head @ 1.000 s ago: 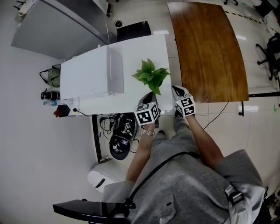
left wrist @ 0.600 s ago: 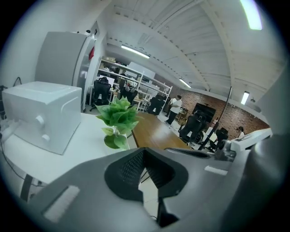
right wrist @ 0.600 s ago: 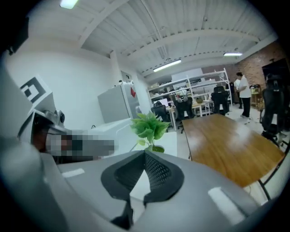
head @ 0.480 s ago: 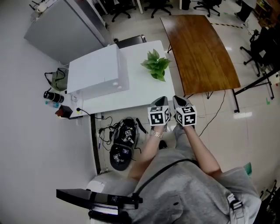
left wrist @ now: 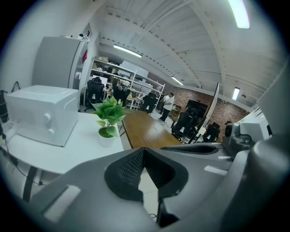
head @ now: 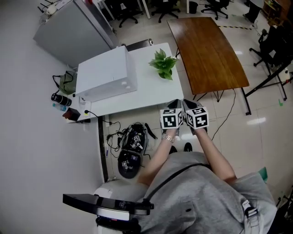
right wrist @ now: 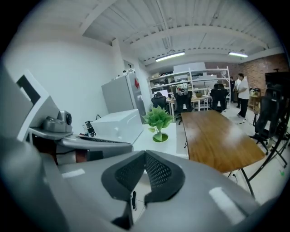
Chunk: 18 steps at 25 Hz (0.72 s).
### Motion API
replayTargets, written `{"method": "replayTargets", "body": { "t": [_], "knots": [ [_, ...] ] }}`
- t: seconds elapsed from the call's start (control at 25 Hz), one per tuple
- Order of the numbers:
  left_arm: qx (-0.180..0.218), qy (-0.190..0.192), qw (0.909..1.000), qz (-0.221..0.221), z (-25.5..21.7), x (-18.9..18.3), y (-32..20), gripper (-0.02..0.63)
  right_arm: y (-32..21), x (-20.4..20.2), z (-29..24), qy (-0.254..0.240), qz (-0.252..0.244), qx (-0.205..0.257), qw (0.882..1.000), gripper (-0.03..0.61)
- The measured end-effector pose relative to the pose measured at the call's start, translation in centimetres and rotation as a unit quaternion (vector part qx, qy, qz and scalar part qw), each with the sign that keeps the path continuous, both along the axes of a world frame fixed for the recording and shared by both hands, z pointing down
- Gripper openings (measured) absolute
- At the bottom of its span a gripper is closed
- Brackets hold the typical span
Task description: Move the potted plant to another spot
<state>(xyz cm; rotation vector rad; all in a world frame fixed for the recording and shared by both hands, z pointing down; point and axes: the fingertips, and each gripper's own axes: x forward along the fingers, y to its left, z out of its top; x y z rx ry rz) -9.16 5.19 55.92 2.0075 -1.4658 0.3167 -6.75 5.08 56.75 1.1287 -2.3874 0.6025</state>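
Standing potted plant (head: 163, 64); left tongs (left wrist: 144, 151), right tongs (right wrist: 145, 153) closed

From above, leaves hide the pot of the potted plant (head: 163, 63); the top edge crops the office chairs (head: 214, 6).

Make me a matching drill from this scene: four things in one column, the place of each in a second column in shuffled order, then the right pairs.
Things:
1. potted plant
2. white box
3. wooden table
4. black bag

Places, as the head view shows them:
A. on the floor, under the near edge of the white table
B. on the left part of the white table
C. near the far right corner of the white table, on the side next to the wooden table
D. standing to the right of the white table

Pairs: 1-C, 2-B, 3-D, 4-A
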Motion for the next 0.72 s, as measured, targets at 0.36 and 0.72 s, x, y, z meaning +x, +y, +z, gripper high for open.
{"method": "replayTargets", "body": {
  "t": [0.36,0.72],
  "knots": [
    [0.000,-0.003,0.9999,-0.010,-0.4,1.0,1.0,0.012,0.7,1.0,-0.4,0.002,-0.007,-0.014,1.000,0.000],
    [0.018,-0.014,0.9995,-0.024,-1.4,1.0,0.3,0.012,0.5,0.8,-0.9,0.003,-0.026,-0.016,1.000,0.000]
  ]
}}
